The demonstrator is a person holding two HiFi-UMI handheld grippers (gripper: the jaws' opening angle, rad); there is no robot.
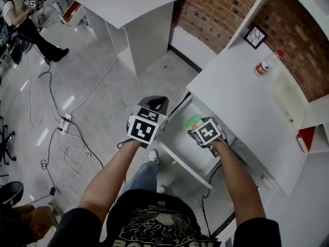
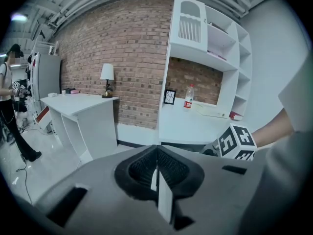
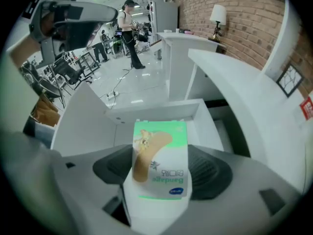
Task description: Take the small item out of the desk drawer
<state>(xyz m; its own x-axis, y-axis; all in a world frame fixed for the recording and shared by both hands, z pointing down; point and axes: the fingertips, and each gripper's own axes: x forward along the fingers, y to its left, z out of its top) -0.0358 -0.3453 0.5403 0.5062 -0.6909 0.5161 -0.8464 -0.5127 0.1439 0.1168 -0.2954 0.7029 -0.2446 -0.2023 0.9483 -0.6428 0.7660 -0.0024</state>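
The white table (image 1: 241, 102) stands against the brick wall. Its drawer (image 1: 177, 151) is pulled open below the table's front edge. I judge the step in hand to be the lift-out: the item is gripped and sits over the open drawer, not yet carried clear of it.

The left tool (image 2: 157, 173) is off to the left of the drawer, over the floor, with its jaws together and nothing between them. The right tool (image 1: 199, 128) hangs over the drawer, close to the table's front edge. Its jaws stand wide and are clamped on the bandage box (image 3: 160, 160).

Next move, as I judge it:
1. Raise the right tool until the box clears the drawer walls and the table's front edge.
2. Carry the box to the bare table top.
3. Keep the clamp unchanged throughout.

The box is a small white carton with a green upper band and a tan plaster strip pictured on its face. The pads bear on its two narrow sides. It looks like light card, so I expect added force could crush it.
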